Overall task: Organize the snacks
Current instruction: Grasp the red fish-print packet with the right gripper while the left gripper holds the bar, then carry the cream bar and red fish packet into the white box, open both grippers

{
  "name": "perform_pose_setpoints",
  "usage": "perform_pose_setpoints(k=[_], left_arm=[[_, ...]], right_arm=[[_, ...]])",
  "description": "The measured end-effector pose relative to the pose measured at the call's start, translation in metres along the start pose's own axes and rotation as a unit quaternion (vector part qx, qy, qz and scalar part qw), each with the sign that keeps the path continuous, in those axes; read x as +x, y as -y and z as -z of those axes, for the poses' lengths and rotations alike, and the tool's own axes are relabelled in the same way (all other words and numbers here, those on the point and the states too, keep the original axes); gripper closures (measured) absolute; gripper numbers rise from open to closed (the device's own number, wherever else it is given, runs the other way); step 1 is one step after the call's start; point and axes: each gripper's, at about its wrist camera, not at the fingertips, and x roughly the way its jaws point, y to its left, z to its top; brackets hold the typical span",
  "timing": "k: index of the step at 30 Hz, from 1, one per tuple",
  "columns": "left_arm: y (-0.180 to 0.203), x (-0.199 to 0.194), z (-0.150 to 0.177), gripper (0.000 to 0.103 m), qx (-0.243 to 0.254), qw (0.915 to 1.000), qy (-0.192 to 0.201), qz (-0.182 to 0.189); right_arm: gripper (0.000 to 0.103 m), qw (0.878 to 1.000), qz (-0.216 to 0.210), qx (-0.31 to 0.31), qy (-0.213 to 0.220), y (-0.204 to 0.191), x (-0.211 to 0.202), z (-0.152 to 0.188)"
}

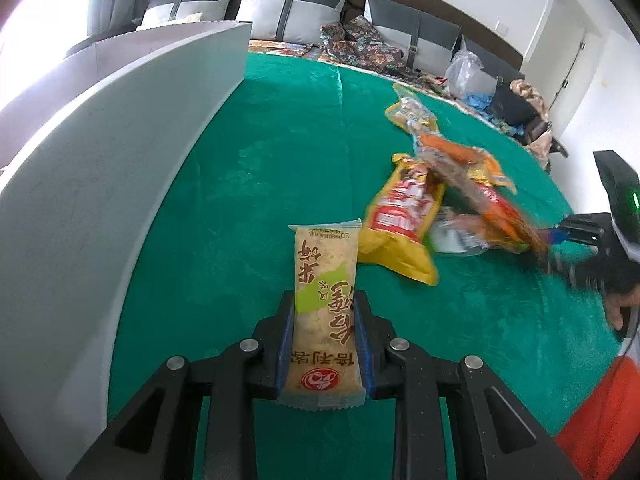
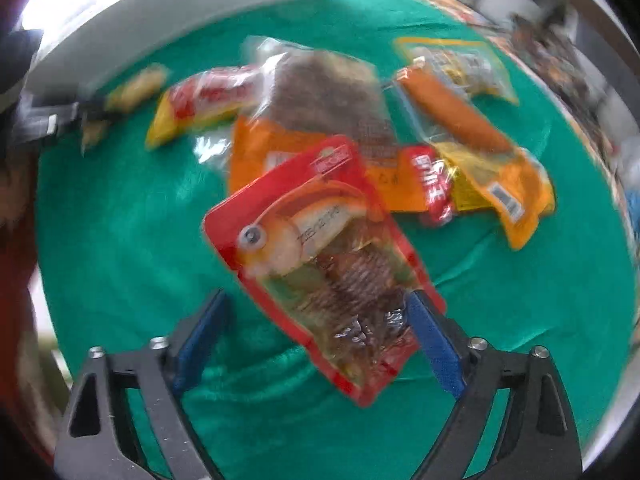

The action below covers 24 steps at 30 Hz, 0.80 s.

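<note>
One green cloth, grey-cushioned sofa

Your left wrist view looks down along its claw across the green cloth. Right view tilts steeply, close. Both share the snack pile.

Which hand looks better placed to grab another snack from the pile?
The right. Its gripper stands open around the red fish packet at the pile's near edge, pads not pressing yet. The left gripper is already shut on the rice cracker packet.
</note>
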Motion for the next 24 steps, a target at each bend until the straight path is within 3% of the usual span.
perform_pose_setpoints(k=[1, 3, 9, 11, 14, 16, 19, 21, 24], left_arm=[[0.002, -0.004, 0.001, 0.077, 0.004, 1.0000, 0.002, 0.004], [0.006, -0.009, 0.001, 0.077, 0.009, 0.9999, 0.003, 0.013], [0.022, -0.016, -0.001, 0.077, 0.012, 0.9992, 0.001, 0.038], [0.023, -0.026, -0.002, 0.077, -0.001, 0.9986, 0.005, 0.053], [0.018, -0.052, -0.008, 0.077, -0.039, 0.9959, 0.016, 0.080], [0.009, -0.077, -0.015, 0.077, -0.070, 0.9920, 0.036, 0.099], [-0.015, -0.120, -0.034, 0.077, -0.108, 0.9850, 0.082, 0.106], [-0.037, -0.149, -0.045, 0.077, -0.122, 0.9825, 0.114, 0.083], [-0.081, -0.187, -0.056, 0.077, -0.139, 0.9783, 0.152, 0.019]], right_arm=[[0.068, 0.999, 0.000, 0.033, 0.013, 0.011, -0.008, 0.000], [0.086, 0.990, -0.051, 0.120, 0.045, 0.041, -0.027, 0.007], [0.087, 0.964, -0.068, 0.246, 0.069, 0.083, -0.050, 0.030], [0.087, 0.946, -0.091, 0.297, 0.090, 0.095, -0.058, 0.046], [0.087, 0.917, -0.140, 0.350, 0.128, 0.090, -0.066, 0.041], [0.087, 0.903, -0.176, 0.361, 0.154, 0.081, -0.080, 0.031], [0.087, 0.897, -0.221, 0.338, 0.179, 0.049, -0.097, -0.009], [0.087, 0.895, -0.256, 0.311, 0.195, 0.019, -0.107, -0.044], [0.087, 0.885, -0.323, 0.261, 0.211, -0.042, -0.120, -0.111]])
